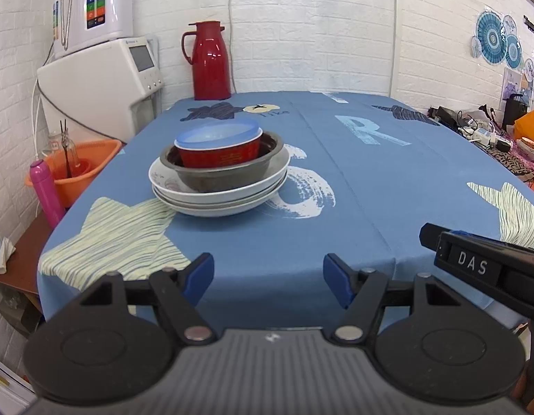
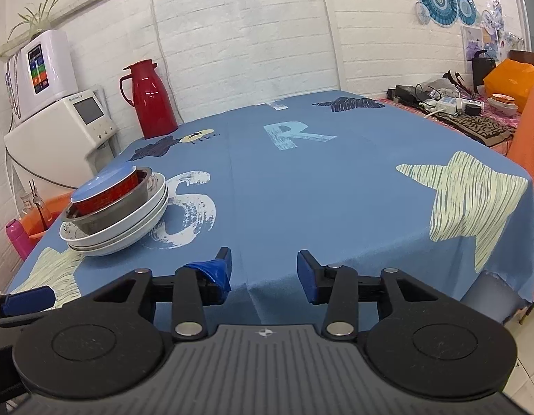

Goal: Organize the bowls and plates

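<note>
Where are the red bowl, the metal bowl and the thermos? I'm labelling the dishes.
red bowl (image 1: pixel 218 155): left wrist view, on its red outer wall.
metal bowl (image 1: pixel 218 178): left wrist view, on its grey outer wall.
red thermos (image 2: pixel 152 103): right wrist view, on its body.

White brick-pattern walls (image 2: pixel 239 34) enclose the blue-clothed table (image 2: pixel 336 190) — behind its far-left corner a white appliance (image 1: pixel 101 83), on the wall beyond its far-right corner blue paper fans (image 2: pixel 439 0).

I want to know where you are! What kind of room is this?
Probably a home dining or kitchen corner: stacked bowls and plates on a clothed table, a red thermos jug, a water machine.
</note>
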